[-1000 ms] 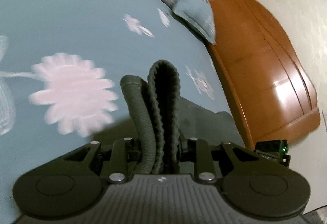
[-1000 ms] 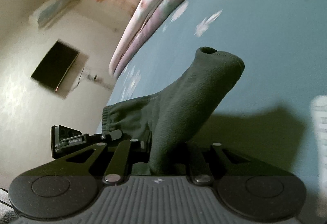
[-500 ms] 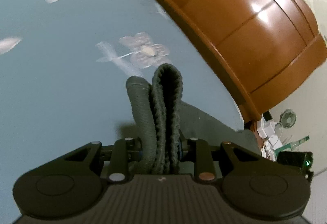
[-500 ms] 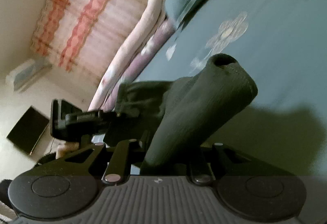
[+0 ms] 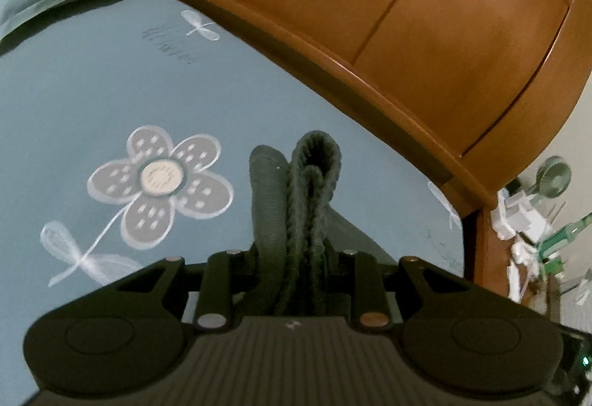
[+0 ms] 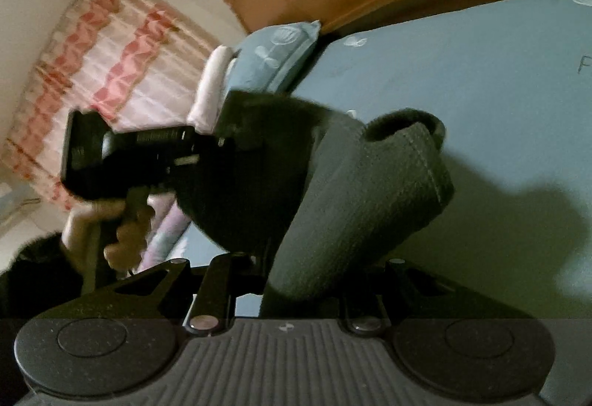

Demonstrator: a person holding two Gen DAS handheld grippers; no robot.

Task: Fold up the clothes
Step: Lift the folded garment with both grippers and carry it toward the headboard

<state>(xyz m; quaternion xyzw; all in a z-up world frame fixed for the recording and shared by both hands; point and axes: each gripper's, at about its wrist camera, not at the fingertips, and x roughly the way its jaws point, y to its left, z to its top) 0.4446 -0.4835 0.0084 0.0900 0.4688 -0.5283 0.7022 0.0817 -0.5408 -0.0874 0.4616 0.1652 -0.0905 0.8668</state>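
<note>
Garment position: a dark green garment (image 5: 296, 206) hangs bunched above a blue flowered bedsheet (image 5: 92, 91), stretched between both tools.
Left gripper (image 5: 296, 258): jaws narrowly parted, clamped on a ribbed, folded edge of the garment standing up between them.
Right gripper (image 6: 303, 280): jaws narrowly parted, pinching a hemmed fold of the same garment.
Background: a wooden headboard (image 5: 425, 36) and a blue pillow (image 6: 273, 58) lie beyond; a hand (image 6: 107, 228) grips the other tool's handle.

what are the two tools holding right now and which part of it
Both hold the dark green garment: the left tool grips a bunched ribbed band, the right tool a hemmed cuff.
</note>
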